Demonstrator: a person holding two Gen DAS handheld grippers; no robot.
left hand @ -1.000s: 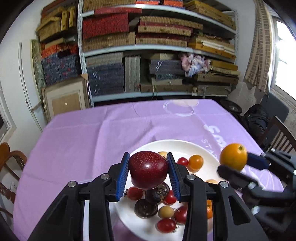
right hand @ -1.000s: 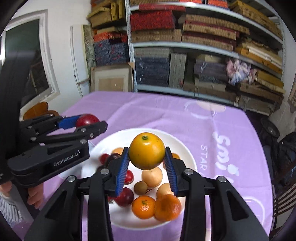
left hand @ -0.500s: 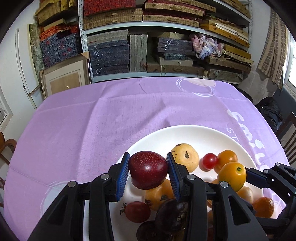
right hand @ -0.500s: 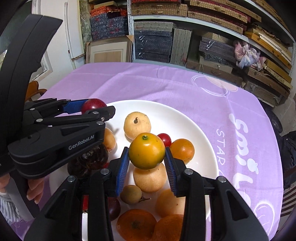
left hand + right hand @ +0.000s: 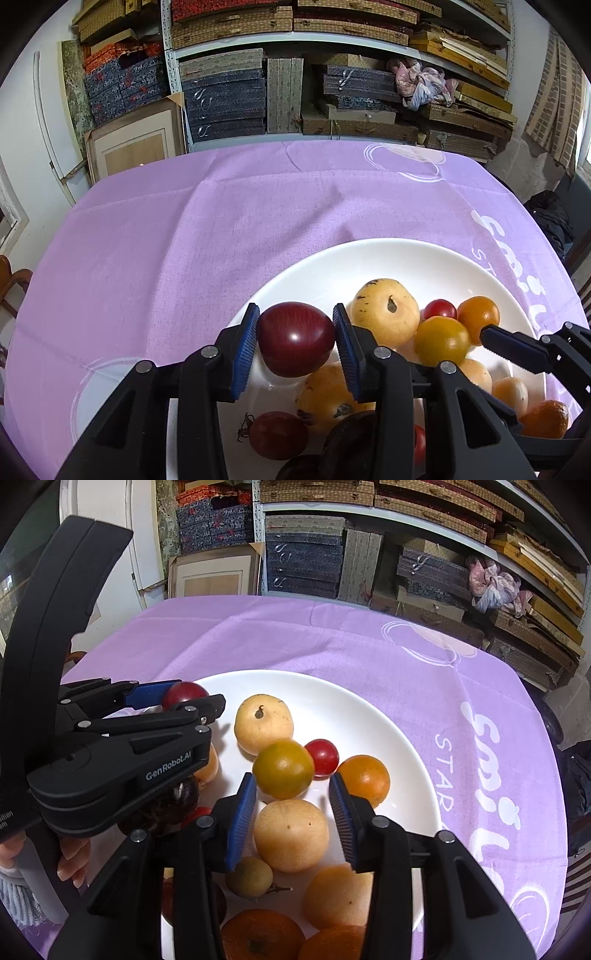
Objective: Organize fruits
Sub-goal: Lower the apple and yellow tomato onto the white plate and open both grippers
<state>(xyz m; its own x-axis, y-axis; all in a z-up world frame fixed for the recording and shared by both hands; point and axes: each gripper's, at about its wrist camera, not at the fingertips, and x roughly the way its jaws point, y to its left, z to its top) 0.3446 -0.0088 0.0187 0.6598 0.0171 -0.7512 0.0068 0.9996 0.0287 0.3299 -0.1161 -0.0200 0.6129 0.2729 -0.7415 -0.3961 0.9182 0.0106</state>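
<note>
A white plate [image 5: 369, 247] on the purple cloth holds several fruits. Just over its near-left rim, my left gripper [image 5: 295, 347] is shut on a dark red plum [image 5: 295, 338], with both blue pads against it. My right gripper [image 5: 291, 812] hovers low over the plate [image 5: 332, 686], its jaws opening. A yellow-orange round fruit [image 5: 283, 768] rests among the others by the fingertips, with a gap to the right pad. That fruit [image 5: 441, 339] and one right finger [image 5: 517, 347] also show in the left wrist view.
On the plate lie a pale yellow fruit [image 5: 264, 723], a cherry tomato [image 5: 322, 757], an orange [image 5: 364, 779], tangerines [image 5: 258, 938] and dark fruit [image 5: 162, 808]. A hand [image 5: 70, 860] grips the left tool. Shelves of boxes [image 5: 229, 96] stand behind the table.
Both grippers came down close to the plate. The right jaws parted, and the yellow-orange fruit now sits on the pile instead of between the pads. The left still grips the plum.
</note>
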